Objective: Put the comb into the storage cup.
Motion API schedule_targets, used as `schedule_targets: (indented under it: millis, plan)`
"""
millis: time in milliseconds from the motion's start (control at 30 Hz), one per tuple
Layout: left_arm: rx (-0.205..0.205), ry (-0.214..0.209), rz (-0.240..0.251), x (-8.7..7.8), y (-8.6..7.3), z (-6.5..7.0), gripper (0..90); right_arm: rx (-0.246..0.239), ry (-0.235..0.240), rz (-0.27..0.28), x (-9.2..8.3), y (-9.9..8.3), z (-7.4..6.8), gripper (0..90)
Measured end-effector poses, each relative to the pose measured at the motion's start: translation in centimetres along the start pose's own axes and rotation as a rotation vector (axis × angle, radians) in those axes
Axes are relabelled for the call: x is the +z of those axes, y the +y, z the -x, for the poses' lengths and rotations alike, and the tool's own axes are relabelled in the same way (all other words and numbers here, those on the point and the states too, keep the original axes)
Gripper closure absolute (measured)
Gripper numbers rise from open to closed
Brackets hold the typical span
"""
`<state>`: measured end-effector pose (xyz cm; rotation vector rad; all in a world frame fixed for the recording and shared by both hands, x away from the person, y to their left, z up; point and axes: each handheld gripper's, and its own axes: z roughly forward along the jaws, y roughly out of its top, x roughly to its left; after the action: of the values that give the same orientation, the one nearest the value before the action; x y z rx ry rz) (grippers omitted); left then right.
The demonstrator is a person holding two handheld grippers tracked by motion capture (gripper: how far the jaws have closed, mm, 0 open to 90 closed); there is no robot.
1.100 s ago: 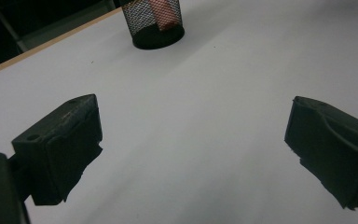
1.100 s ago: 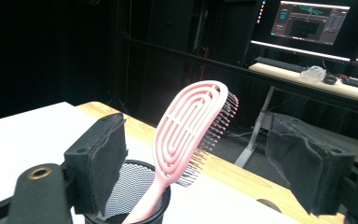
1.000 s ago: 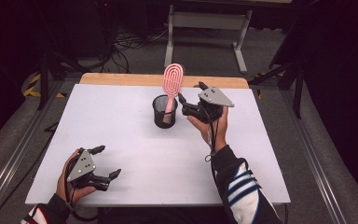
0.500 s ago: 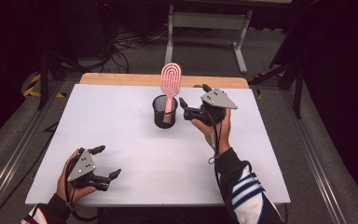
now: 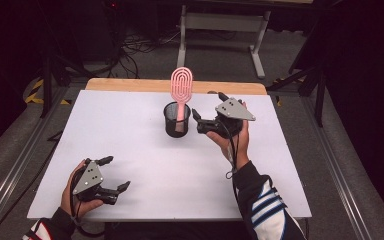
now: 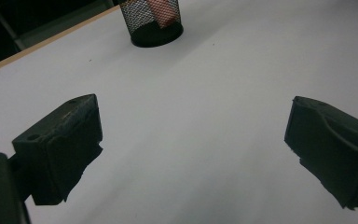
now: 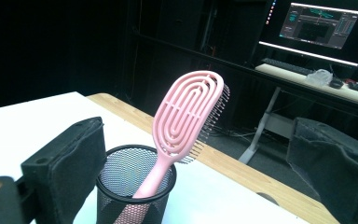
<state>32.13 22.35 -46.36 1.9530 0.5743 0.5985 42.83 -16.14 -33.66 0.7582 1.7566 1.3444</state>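
Pink brush (image 5: 181, 90) stands tilted in the mesh cup (image 5: 176, 120) mid-worktop (image 5: 130, 130), my right claw (image 5: 209, 111) spread wide just beside the cup, my left claw (image 5: 114, 174) spread wide near the front edge, lit monitor (image 7: 324, 21) and keyboard (image 7: 291, 65) behind, text too small to read.
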Motion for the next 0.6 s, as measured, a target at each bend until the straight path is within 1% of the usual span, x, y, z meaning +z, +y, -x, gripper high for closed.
schedule_targets:
  millis: [367,467,533,600]
  plan:
    - [-0.001,-0.002,-0.001,0.1,0.0,0.0,5.0,-0.021,-0.003,0.01,-0.9,-0.2,-0.1,5.5]
    - [-0.001,-0.003,-0.001,0.1,0.0,0.0,5.1,-0.028,0.005,0.009,-1.1,-0.3,-0.1,5.5]
    - [0.002,-0.002,-0.003,0.1,0.0,0.1,5.1,-0.043,0.007,0.006,-1.3,-0.3,-0.2,5.5]
    - [0.004,-0.001,-0.002,0.1,0.0,0.0,5.1,-0.042,0.012,0.006,-1.4,-0.4,-0.2,5.5]
